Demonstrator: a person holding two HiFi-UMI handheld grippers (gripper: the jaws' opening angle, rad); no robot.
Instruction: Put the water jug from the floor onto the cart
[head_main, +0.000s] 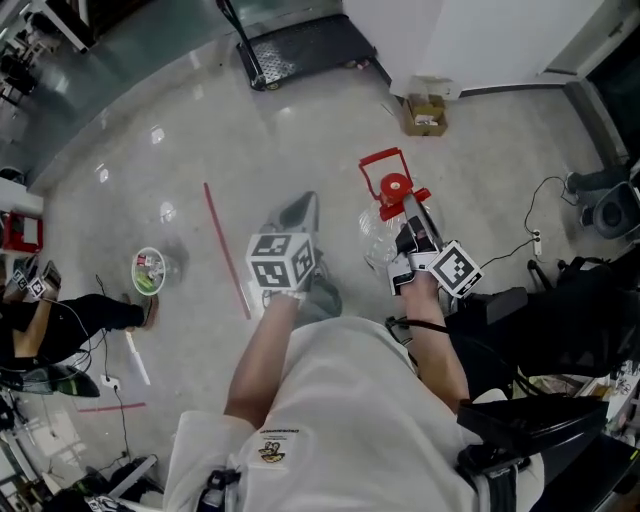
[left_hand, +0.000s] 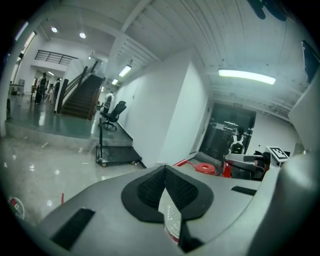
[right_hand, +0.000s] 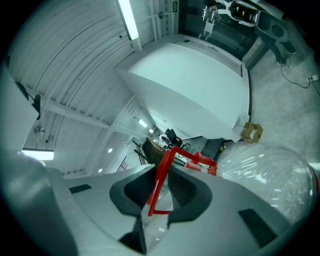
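The water jug is clear plastic with a red cap and a red handle frame. My right gripper is shut on the red handle, and the clear body bulges to the right of the jaws. My left gripper is a little to the jug's left and apart from it. Its jaws are together with nothing held, and the red cap shows to their right. The black flat cart stands at the far side of the floor, by the white wall.
A cardboard box sits by the wall right of the cart. A red strip and a green-rimmed round thing lie on the glossy floor at left. Another person is at the left edge. Cables and black gear crowd the right.
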